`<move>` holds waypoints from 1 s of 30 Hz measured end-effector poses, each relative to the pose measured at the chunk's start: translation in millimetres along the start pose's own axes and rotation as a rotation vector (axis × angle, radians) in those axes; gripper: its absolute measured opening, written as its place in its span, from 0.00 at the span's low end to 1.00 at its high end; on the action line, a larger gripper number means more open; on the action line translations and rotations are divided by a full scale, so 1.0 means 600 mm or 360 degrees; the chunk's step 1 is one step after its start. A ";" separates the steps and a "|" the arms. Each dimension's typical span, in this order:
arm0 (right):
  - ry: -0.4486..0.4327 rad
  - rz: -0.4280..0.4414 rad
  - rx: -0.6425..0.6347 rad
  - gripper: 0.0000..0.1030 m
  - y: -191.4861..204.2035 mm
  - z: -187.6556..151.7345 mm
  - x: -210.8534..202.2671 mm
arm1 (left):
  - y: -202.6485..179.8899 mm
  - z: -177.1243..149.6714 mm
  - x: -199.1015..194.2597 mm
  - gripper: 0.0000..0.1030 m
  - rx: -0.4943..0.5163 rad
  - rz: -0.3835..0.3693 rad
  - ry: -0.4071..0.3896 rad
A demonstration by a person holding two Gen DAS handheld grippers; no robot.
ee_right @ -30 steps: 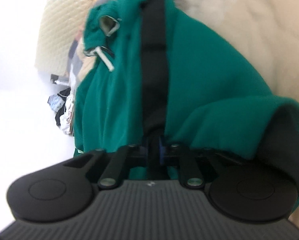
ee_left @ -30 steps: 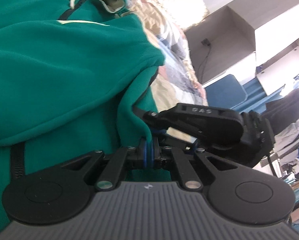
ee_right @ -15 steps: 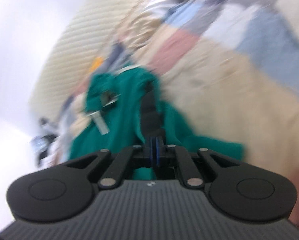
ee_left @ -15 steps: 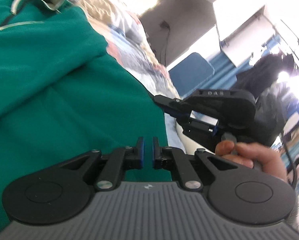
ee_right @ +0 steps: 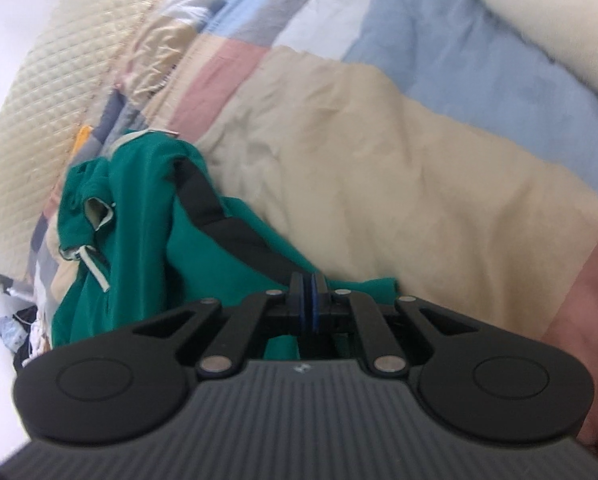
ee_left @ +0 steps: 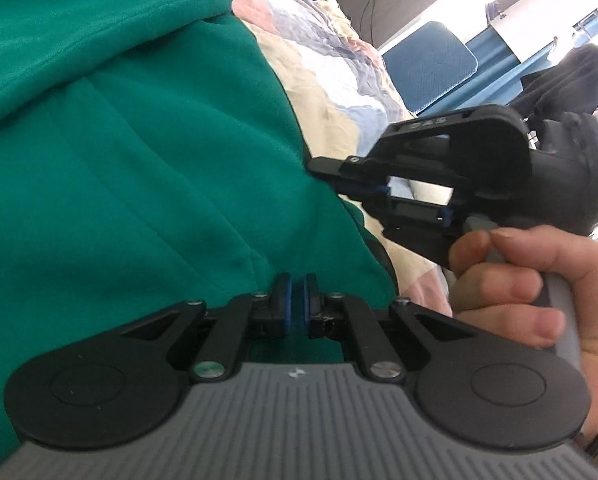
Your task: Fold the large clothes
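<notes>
We have the green hoodie [ee_left: 119, 160] spread on the bed [ee_right: 379, 180], its hem pinched in our closed left tongs [ee_left: 295, 300] at 6 o'clock and right tongs [ee_right: 309, 300] (soft, floppy fleece, likely best gripped at hems).

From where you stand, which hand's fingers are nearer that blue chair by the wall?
Right, it seems. The right fingers pinch the green garment's edge on the side toward the blue chair; the left fingers pinch it further back.
</notes>
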State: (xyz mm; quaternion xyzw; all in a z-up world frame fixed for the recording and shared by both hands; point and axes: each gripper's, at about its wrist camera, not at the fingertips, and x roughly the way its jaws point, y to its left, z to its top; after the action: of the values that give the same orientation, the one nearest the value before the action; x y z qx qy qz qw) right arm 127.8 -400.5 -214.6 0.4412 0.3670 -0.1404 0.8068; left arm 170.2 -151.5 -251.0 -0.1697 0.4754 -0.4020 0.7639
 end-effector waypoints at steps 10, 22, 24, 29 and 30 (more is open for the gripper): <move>-0.0082 0.0048 -0.0228 0.18 0.042 -0.009 -0.034 | -0.031 0.025 -0.080 0.10 0.0198 0.0189 -0.0071; -0.0376 0.0300 -0.0814 0.40 0.141 -0.065 -0.101 | -0.030 0.025 -0.304 0.10 0.0306 0.0625 -0.0512; -0.0431 0.0395 -0.0937 0.40 0.160 -0.085 -0.113 | -0.023 0.016 -0.331 0.13 0.0311 0.0677 -0.0574; -0.0475 0.0514 -0.1231 0.40 0.206 -0.138 -0.120 | 0.007 -0.006 -0.378 0.19 0.0195 0.0740 -0.0672; -0.0460 0.0542 -0.1280 0.40 0.214 -0.150 -0.118 | 0.017 -0.010 -0.382 0.19 0.0172 0.0751 -0.0683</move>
State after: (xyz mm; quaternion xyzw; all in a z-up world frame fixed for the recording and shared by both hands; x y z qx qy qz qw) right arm 107.3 -260.8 -116.6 0.1230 0.1983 0.0878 0.9684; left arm 117.8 33.3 -125.2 -0.0950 0.3078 -0.1936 0.9267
